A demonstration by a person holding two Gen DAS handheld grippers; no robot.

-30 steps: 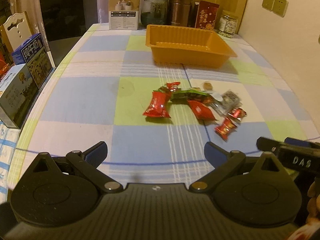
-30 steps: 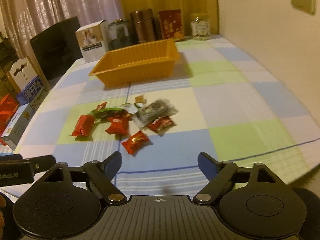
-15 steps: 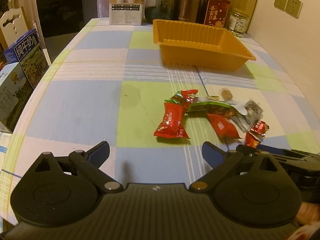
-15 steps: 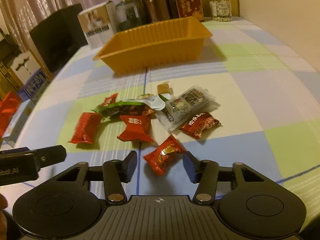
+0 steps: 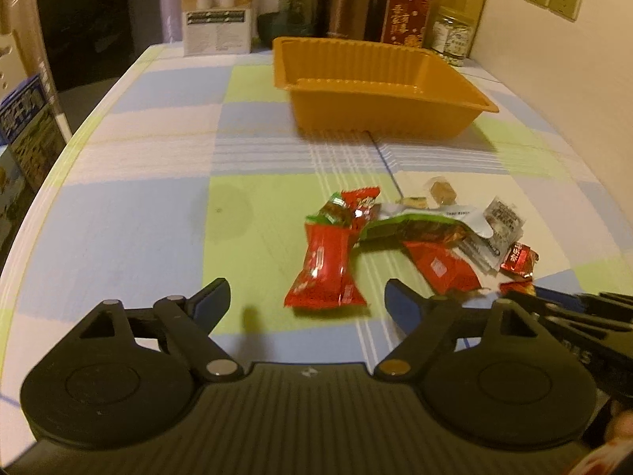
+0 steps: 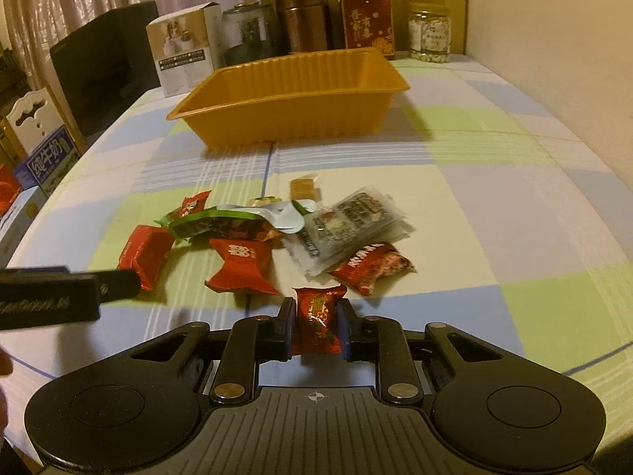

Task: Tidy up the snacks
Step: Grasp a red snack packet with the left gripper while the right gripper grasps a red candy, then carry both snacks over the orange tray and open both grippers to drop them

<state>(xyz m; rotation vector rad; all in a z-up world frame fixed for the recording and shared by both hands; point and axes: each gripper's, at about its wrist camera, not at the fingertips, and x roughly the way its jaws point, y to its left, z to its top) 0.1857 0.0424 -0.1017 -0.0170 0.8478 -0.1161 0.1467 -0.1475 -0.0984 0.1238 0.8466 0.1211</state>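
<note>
Right gripper (image 6: 316, 330) clamps red candy (image 6: 316, 324) between pads.

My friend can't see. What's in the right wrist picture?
The right tool has just closed on a small red candy. More wrapped snacks lie scattered on a checked tablecloth, with an empty orange tray behind them.

A tray (image 6: 289, 118) stands on the counter (image 6: 494, 206), with a heap of snack packets (image 6: 277, 233) in front of it. Behind the tray, a box (image 6: 184, 47), jars (image 6: 429, 31) and canisters (image 6: 302, 18) line the counter's far edge. One small packet (image 6: 316, 326) lies nearest, between the right claw's (image 6: 316, 328) pads.
</note>
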